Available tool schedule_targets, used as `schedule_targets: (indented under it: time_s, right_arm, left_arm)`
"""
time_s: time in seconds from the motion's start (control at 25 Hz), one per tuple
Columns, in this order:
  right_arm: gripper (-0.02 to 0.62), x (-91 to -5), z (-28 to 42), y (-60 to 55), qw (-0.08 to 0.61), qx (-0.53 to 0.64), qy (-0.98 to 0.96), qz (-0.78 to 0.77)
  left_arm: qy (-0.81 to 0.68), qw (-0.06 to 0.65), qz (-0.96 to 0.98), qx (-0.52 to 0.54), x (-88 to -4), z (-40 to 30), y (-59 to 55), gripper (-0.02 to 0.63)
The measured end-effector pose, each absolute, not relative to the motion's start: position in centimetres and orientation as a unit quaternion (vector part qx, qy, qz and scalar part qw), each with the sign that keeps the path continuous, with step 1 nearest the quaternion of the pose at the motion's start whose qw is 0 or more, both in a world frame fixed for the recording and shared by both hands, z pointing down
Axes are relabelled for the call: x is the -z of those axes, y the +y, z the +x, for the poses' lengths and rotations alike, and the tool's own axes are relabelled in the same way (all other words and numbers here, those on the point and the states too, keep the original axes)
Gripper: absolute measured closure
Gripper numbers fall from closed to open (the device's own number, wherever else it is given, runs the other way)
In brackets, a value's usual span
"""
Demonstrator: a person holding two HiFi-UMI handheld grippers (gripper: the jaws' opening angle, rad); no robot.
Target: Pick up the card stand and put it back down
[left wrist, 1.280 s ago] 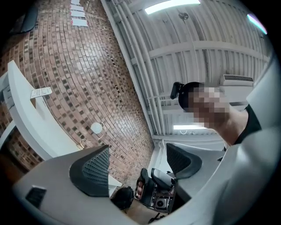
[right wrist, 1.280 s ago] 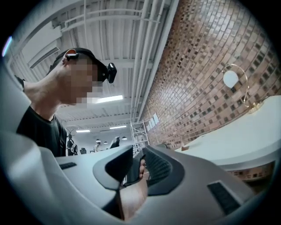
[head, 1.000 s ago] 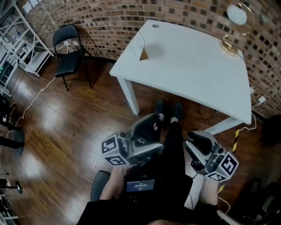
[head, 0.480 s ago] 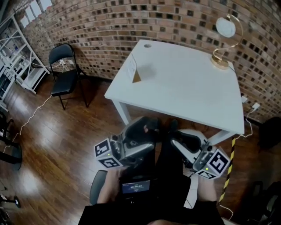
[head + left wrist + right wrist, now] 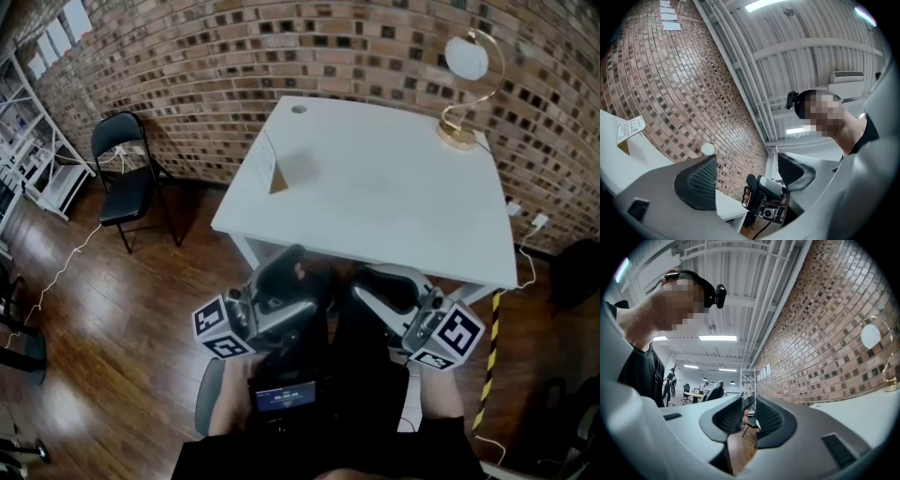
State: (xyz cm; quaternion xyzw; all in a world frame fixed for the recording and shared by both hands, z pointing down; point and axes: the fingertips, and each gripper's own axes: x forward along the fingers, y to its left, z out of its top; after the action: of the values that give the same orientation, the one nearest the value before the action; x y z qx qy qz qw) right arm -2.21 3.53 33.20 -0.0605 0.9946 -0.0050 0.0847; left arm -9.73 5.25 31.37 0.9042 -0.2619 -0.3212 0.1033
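The card stand (image 5: 272, 169), a white card on a small tan base, stands near the left edge of the white table (image 5: 394, 197); it also shows at the far left of the left gripper view (image 5: 630, 131). Both grippers are held low in front of the person's body, short of the table's near edge and well apart from the stand. My left gripper (image 5: 284, 272) (image 5: 747, 173) is open wide, nothing between its pads. My right gripper (image 5: 372, 287) (image 5: 749, 418) keeps a narrow gap with nothing in it.
A gold lamp with a round white shade (image 5: 464, 89) stands at the table's far right corner. A black folding chair (image 5: 127, 178) sits left of the table by the brick wall (image 5: 187, 56). Wooden floor (image 5: 103, 309), cables and metal shelving (image 5: 28, 150) lie to the left.
Both grippers have moved up and forward toward the table's near edge. The table sits lower and closer in the head view, and the person's shoes are no longer seen.
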Motion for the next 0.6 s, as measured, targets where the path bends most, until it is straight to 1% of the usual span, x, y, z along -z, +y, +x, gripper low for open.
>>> schedule_targets:
  time_s: [0.24,0.6]
  right_arm:
    - [0.480,-32.3,-3.4,0.7,0.100,0.006,0.993,-0.060]
    - [0.480,-33.2,-6.2,-3.6,0.080,0.011,0.995,-0.050]
  left_arm:
    - [-0.279,0.087,0.904,0.313,-30.8,-10.6,3.4,0.206]
    - [-0.295,0.061,0.907,0.295,-30.5,-11.1,0.8,0.206]
